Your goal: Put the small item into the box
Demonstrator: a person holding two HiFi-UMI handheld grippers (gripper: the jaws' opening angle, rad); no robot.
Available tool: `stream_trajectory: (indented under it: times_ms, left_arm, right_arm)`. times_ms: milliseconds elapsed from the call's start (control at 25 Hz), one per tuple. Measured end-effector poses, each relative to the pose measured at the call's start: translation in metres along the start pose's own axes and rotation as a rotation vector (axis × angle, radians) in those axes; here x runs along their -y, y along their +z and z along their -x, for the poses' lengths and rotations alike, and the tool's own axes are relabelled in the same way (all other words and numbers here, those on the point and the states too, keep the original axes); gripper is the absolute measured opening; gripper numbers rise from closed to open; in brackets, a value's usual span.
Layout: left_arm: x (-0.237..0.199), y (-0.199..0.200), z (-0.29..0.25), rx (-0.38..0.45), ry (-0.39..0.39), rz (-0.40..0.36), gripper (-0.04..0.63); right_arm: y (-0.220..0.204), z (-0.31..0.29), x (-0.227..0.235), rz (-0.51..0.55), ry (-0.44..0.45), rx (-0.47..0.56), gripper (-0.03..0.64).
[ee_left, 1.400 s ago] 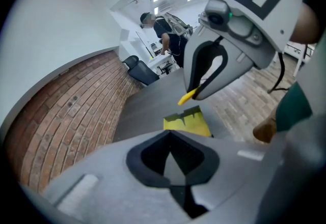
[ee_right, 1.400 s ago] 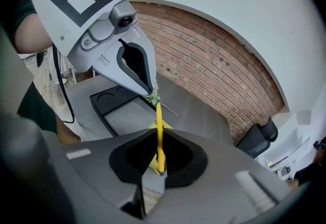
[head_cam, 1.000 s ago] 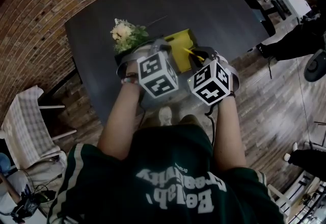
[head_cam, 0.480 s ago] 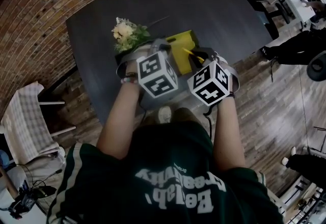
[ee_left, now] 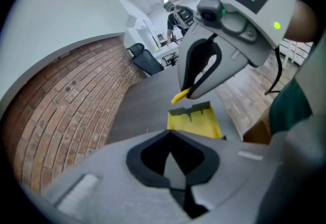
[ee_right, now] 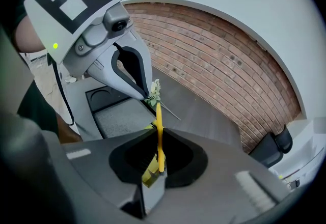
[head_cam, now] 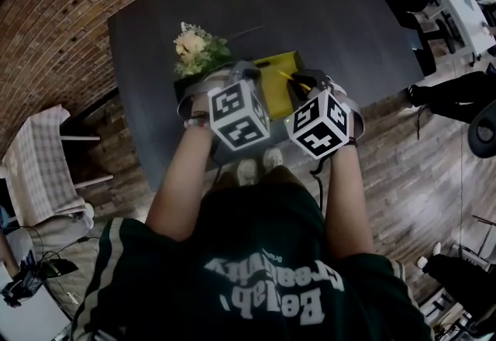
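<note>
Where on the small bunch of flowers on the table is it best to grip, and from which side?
Grip the bare stem, coming from above with the jaws across it: it lies flat on the dark table, while the blossoms would likely crush.

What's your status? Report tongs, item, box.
Left tongs shut, empty. Right tongs shut on thin yellow item, close by yellow box. Flowers beside box, not over it.

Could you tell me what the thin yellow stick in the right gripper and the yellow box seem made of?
The thin yellow stick is probably plastic or painted wood: smooth, evenly coloured, straight. The yellow box looks like thin cardboard or sheet plastic: matte, flat walls, sharply cut notches in its edge.
</note>
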State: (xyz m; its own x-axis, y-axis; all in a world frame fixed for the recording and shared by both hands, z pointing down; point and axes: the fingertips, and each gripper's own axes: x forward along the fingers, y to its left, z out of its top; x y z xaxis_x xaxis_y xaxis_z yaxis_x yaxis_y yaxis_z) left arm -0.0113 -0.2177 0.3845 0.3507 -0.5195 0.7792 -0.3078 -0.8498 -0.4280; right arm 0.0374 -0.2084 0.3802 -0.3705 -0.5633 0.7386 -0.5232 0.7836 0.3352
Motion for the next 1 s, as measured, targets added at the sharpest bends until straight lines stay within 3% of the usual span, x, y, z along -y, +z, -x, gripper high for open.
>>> stream_trajectory:
  times_ms: [1000]
  left_arm:
    - [0.004, 0.028, -0.034, -0.044, 0.067, 0.137, 0.002]
  right_arm:
    - [-0.020, -0.024, 0.029, 0.119, 0.128, 0.092, 0.035]
